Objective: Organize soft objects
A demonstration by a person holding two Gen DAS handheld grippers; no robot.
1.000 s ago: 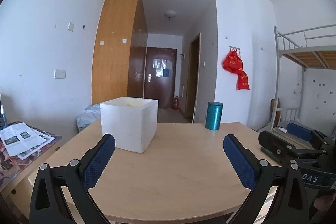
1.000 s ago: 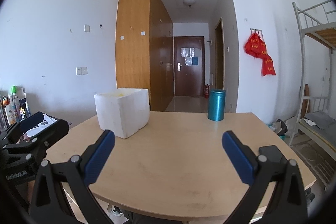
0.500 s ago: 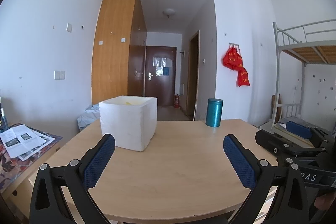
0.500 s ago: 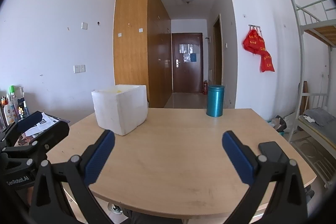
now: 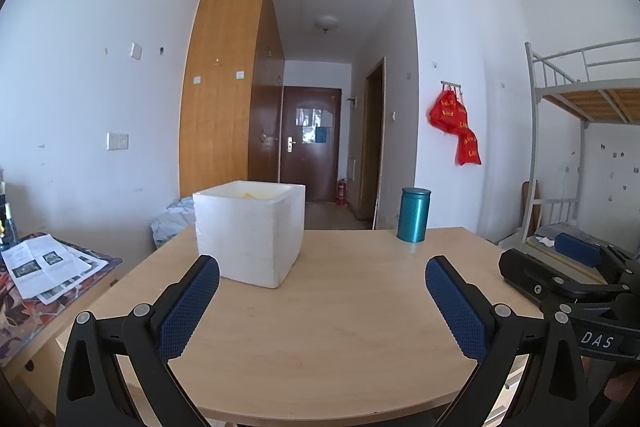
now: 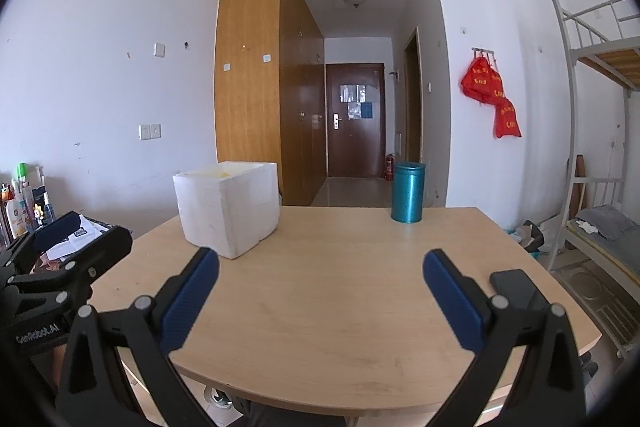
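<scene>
I hover over a pale wooden table point(image 5: 328, 311) with a rounded near edge, in a white-walled room. Beyond it, a wooden wardrobe point(image 5: 228, 87) flanks a corridor that ends at a dark brown door point(image 5: 310, 147). Red bags point(image 5: 456, 123) hang on a hook on the wall to my right, and a metal bunk bed point(image 5: 580, 99) stands further to that side. A side surface to my left carries printed papers point(image 5: 44, 263).

My left claw point(image 5: 322, 301) is spread wide with nothing between its blue pads; my right claw point(image 6: 320, 297) is spread just as wide and empty too.

One white foam box point(image 5: 250, 231) stands open-topped on the far left part of the table. Something pale yellow point(image 5: 256, 193) peeks over its rim; I cannot tell what it is or how many pieces there are. One teal canister point(image 5: 414, 214) with a lid stands upright near the far edge, well apart from the box. One dark phone point(image 6: 518, 289) lies flat near the table's right edge.
</scene>
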